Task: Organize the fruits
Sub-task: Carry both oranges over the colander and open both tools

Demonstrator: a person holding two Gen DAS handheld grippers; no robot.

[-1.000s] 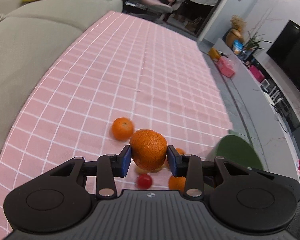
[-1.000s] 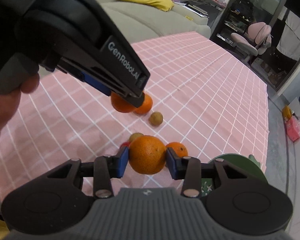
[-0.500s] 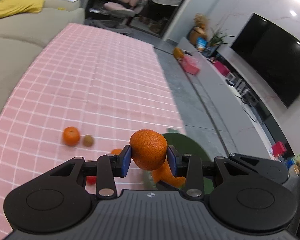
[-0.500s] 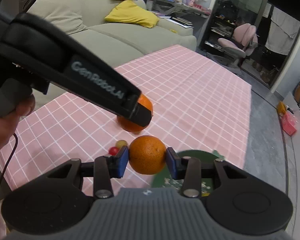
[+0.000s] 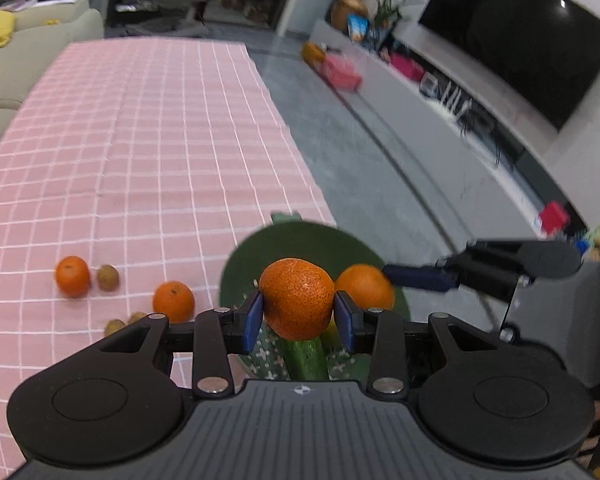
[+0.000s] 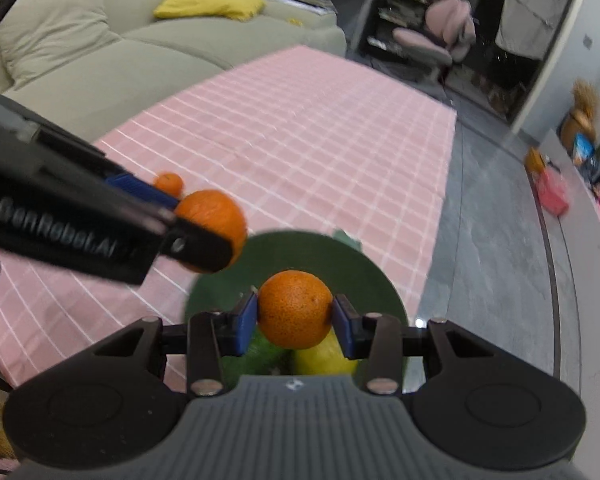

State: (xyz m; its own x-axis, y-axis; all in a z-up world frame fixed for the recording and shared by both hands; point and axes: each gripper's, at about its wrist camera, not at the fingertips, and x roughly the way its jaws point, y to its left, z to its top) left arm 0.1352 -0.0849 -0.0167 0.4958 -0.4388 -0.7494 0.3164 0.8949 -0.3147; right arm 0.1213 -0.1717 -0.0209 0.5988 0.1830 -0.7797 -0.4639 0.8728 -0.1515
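My left gripper (image 5: 298,314) is shut on a tangerine (image 5: 296,298), held over the dark green plate (image 5: 308,240) at the table's right edge. My right gripper (image 6: 294,322) is shut on another tangerine (image 6: 294,308), also above the plate (image 6: 356,264). The right gripper's tangerine (image 5: 366,284) shows in the left wrist view, and the left gripper's tangerine (image 6: 216,216) shows in the right wrist view. A green cucumber (image 5: 304,358) and a yellow lemon (image 6: 324,358) lie on the plate. Two loose tangerines (image 5: 73,276) (image 5: 173,301) lie on the pink checked cloth.
Small brown longans (image 5: 108,277) (image 5: 115,326) lie near the loose tangerines. The table edge (image 5: 300,160) drops to a grey floor on the right. A beige sofa (image 6: 80,40) stands behind the table. A TV bench (image 5: 440,112) runs along the far right.
Both grippers have swung right with their tangerines and now sit over the green plate. The loose fruit has shifted to the left of the left wrist view.
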